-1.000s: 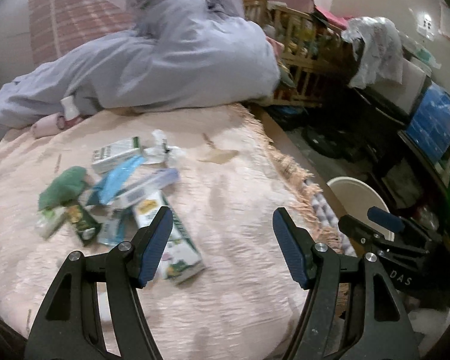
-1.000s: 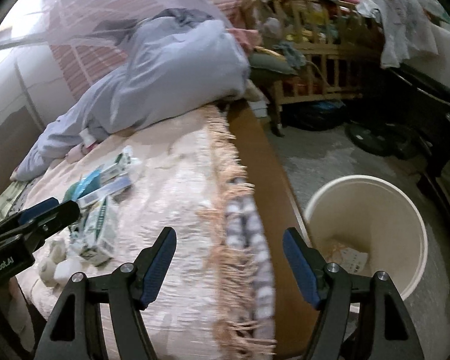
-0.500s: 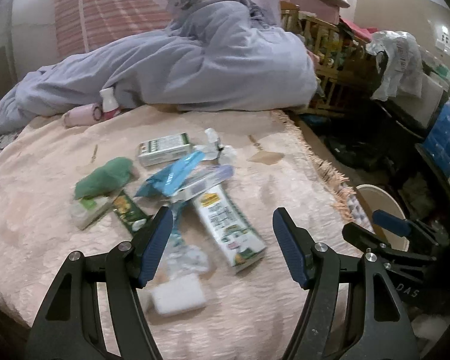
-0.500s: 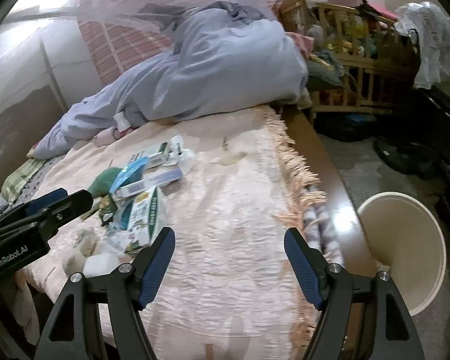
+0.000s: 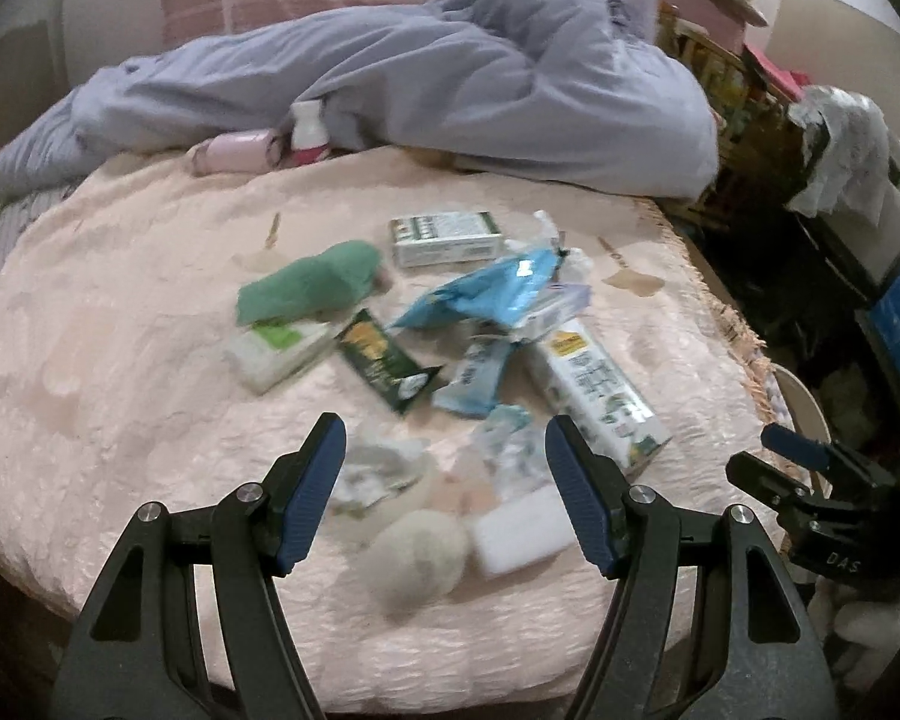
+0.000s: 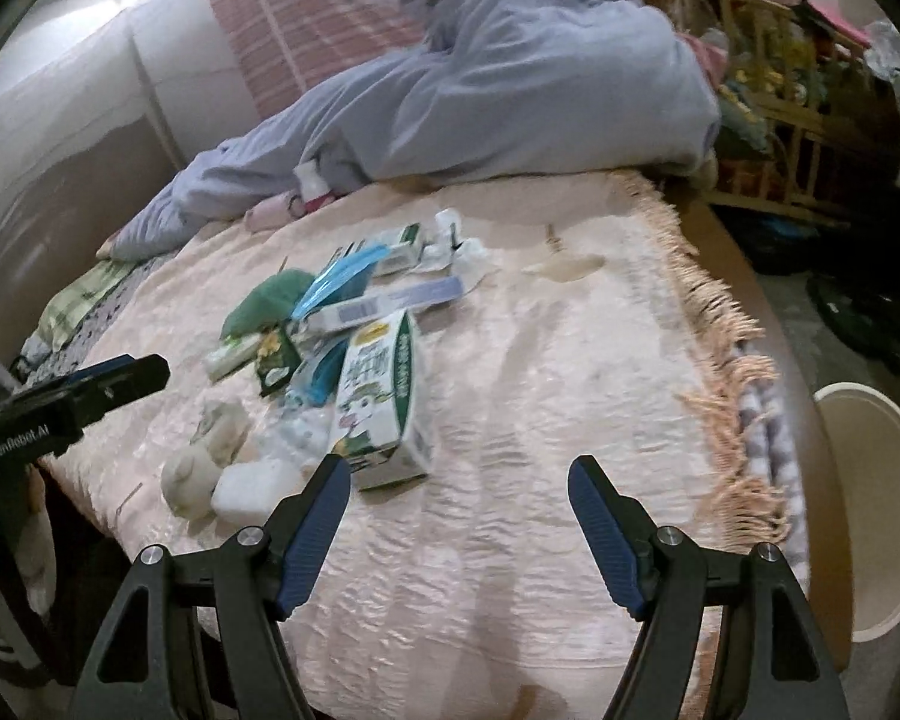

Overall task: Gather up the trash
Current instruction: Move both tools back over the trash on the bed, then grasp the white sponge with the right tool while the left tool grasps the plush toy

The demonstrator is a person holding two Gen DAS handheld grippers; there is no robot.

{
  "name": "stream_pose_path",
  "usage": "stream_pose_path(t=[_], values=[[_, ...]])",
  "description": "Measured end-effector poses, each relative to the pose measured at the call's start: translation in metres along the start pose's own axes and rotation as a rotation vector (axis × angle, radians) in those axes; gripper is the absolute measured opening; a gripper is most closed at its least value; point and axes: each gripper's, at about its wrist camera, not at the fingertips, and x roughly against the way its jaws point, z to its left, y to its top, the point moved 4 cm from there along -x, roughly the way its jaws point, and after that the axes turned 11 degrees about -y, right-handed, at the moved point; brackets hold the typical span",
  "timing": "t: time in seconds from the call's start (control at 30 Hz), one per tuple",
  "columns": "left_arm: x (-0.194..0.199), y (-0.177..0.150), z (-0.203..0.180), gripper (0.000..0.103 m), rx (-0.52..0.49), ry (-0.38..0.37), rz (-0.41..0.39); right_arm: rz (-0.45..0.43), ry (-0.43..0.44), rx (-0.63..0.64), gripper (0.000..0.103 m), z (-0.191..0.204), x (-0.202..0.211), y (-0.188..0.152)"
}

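A pile of trash lies on the pink bedspread (image 5: pixel 120 360): a white and green milk carton (image 5: pixel 594 390) (image 6: pixel 384 408), a blue wrapper (image 5: pixel 492 291), a dark green snack packet (image 5: pixel 387 369), a green cloth (image 5: pixel 309 282), a small green box (image 5: pixel 444 237), a crumpled paper ball (image 5: pixel 420 558) and a white block (image 5: pixel 519 531). My left gripper (image 5: pixel 444 486) is open and empty, just above the paper ball and white block. My right gripper (image 6: pixel 459 531) is open and empty over bare bedspread, right of the carton. A white bin (image 6: pixel 870 498) stands on the floor to the right.
A grey-blue quilt (image 5: pixel 450 78) is heaped at the far side of the bed, with a pink bottle (image 5: pixel 240 150) beside it. A wooden crib (image 6: pixel 792 120) and clutter stand beyond the bed's fringed right edge (image 6: pixel 726 360).
Both grippers have swung left, from the bed's edge and bin toward the trash pile. The left gripper now hovers over the nearest pieces. Both stay open.
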Motion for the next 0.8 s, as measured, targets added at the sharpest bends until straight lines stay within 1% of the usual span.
stream_pose_path(t=[0.1, 0.17, 0.23, 0.27, 0.4, 0.5, 0.6, 0.8], values=[[0.007, -0.001, 0.016, 0.068, 0.023, 0.012, 0.0, 0.014, 0.032, 0.011, 0.073, 0.01, -0.003, -0.001], [0.009, -0.003, 0.024, 0.068, 0.037, 0.017, 0.003, 0.033, 0.079, 0.024, 0.073, 0.02, -0.005, -0.003], [0.01, -0.009, 0.031, 0.068, 0.05, 0.008, 0.025, 0.059, 0.151, 0.038, 0.073, 0.034, -0.006, -0.006], [0.01, -0.011, 0.033, 0.068, 0.053, 0.005, 0.033, 0.068, 0.17, 0.05, 0.073, 0.041, -0.007, -0.008], [0.01, -0.034, 0.035, 0.068, 0.046, -0.013, 0.087, 0.093, 0.214, 0.131, 0.073, 0.07, -0.01, -0.017], [0.0, -0.051, 0.032, 0.068, 0.033, -0.029, 0.142, 0.102, 0.223, 0.172, 0.073, 0.085, -0.014, -0.022], [-0.014, -0.059, 0.029, 0.068, 0.017, -0.014, 0.173, 0.116, 0.223, 0.186, 0.073, 0.092, -0.021, -0.025], [-0.039, -0.059, 0.031, 0.068, 0.034, -0.07, 0.189, 0.134, 0.219, 0.214, 0.073, 0.1, -0.027, -0.028]])
